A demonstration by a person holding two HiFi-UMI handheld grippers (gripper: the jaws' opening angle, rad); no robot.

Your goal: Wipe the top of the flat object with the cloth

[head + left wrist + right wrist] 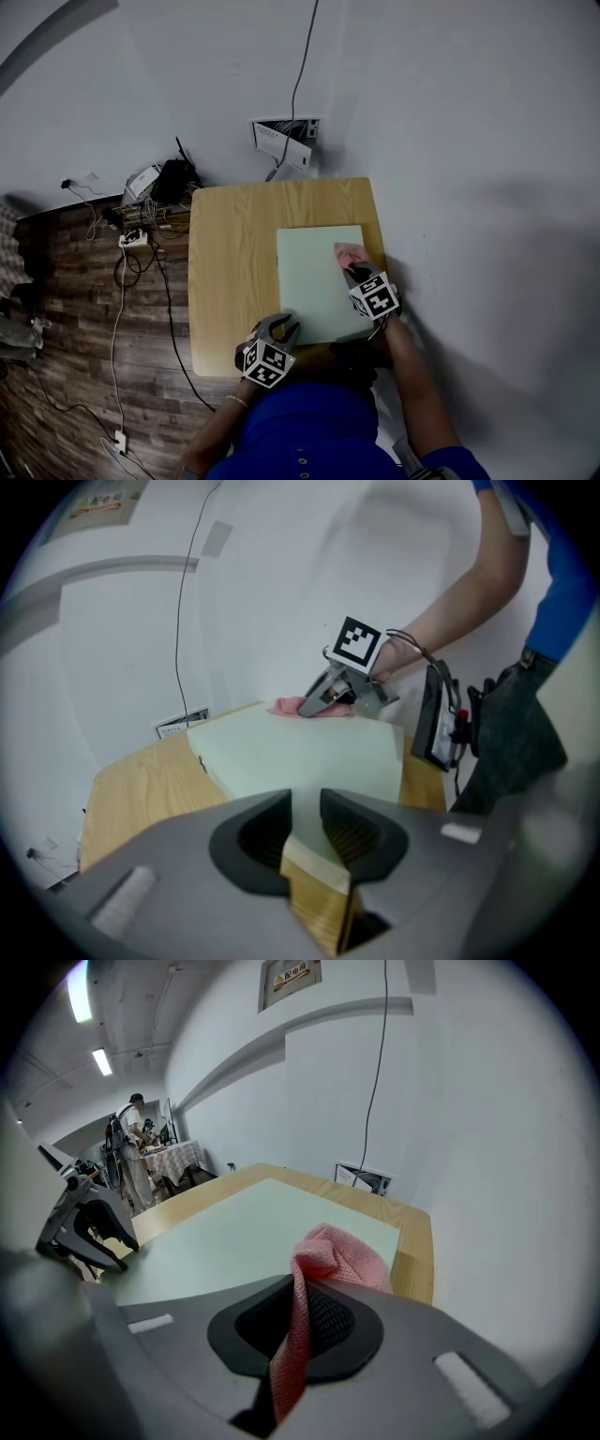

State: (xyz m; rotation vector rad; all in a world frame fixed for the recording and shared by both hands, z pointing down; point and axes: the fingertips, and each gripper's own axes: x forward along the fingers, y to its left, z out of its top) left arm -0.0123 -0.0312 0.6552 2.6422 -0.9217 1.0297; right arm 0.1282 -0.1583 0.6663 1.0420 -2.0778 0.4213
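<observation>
- My wooden counter (225,281), set against a white wall (450,112), carries a pale green board (314,272).
- My right claw (298,1290) clamps the pink cloth (345,1252); my left claw (305,822) is slightly apart, gripping nothing.
- From above, the cloth is half hidden.

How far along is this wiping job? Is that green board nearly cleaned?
Done: the cloth is clamped in the right tool and lies on the board, toward its far right corner. In hand: that tool holds it there, while the left tool sits open at the board's near edge. Left: probably most of the top; no wiped trail shows, so I can't tell.
</observation>
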